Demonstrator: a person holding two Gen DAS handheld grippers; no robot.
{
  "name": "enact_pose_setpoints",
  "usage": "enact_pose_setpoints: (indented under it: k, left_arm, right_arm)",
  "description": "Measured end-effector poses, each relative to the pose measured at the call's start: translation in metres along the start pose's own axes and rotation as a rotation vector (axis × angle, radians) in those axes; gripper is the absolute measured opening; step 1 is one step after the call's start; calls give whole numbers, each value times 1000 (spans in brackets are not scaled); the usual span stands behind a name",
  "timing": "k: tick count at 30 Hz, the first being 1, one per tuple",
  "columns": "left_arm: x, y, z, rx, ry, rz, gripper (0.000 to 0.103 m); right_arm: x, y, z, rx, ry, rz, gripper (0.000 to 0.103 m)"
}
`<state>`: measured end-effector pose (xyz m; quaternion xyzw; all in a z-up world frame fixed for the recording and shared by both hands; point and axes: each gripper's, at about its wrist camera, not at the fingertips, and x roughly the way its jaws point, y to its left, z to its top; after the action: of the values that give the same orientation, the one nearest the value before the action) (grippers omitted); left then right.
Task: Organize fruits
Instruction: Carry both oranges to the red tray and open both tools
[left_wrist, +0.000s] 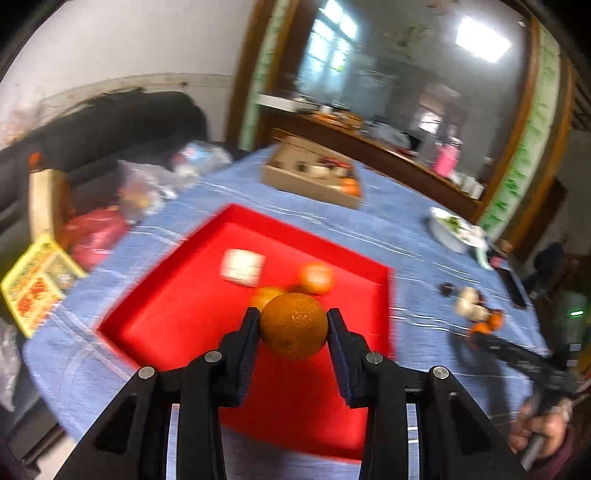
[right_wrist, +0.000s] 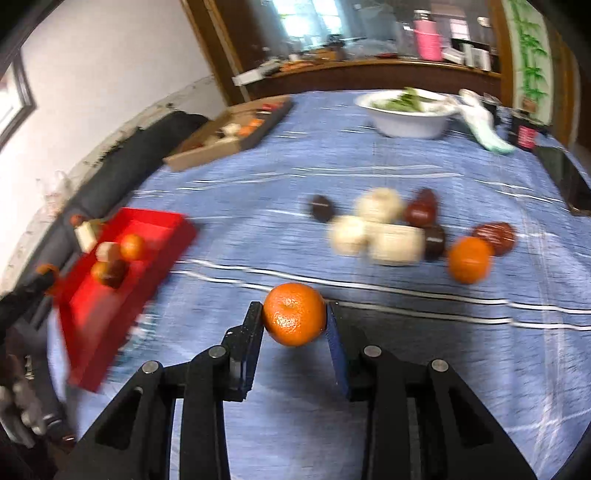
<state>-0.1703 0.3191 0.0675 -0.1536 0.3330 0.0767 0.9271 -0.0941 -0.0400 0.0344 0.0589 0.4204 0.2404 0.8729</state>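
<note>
We are holding a brown fruit (left_wrist: 293, 325) clamped in the left gripper (left_wrist: 291, 321) above the red tray (left_wrist: 177, 317) at frame centre. The tray is carrying two oranges (left_wrist: 316, 277) and a white block (left_wrist: 242, 266). In the right view, we are gripping an orange (right_wrist: 294, 314) in the right gripper (right_wrist: 294, 317) above the blue cloth (right_wrist: 258, 177). White and dark pieces (right_wrist: 376, 225) are lying at centre right. A cardboard box (right_wrist: 229, 136) is sitting at upper left, a white bowl (right_wrist: 406, 114) of greens at top.
</note>
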Motion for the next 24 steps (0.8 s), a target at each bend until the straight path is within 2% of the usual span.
enact_pose_setpoints:
  k: [2,6,9,12,15,20,22,24]
  left_arm:
    - [8,9,-3,-11,6,27,38]
    - [25,18,-10,-27,37,17,38]
    - [35,25,-10,-10,37,48,38]
    - [39,36,-7,-34,50,45,38]
    - [41,46,-5,-63,59,43,39]
    - [37,52,-2,-91,47,32,54]
    - [32,51,-1,-97,37,19,64]
    - [28,50,1,-104,31,8,66]
  right_arm:
    - [-3,28,3,-28,-1,67,33]
    - [6,109,11,-190,29,131,33]
    - [24,158,9,-304,66,136,33]
    - [50,192,3,-370,111,142,33]
    - [69,210,-3,-412,140,131,33]
    - [90,224,-8,-430,160,127,34]
    - [90,227,-10,-437,154,119,39]
    - [88,229,-10,-450,136,110,44]
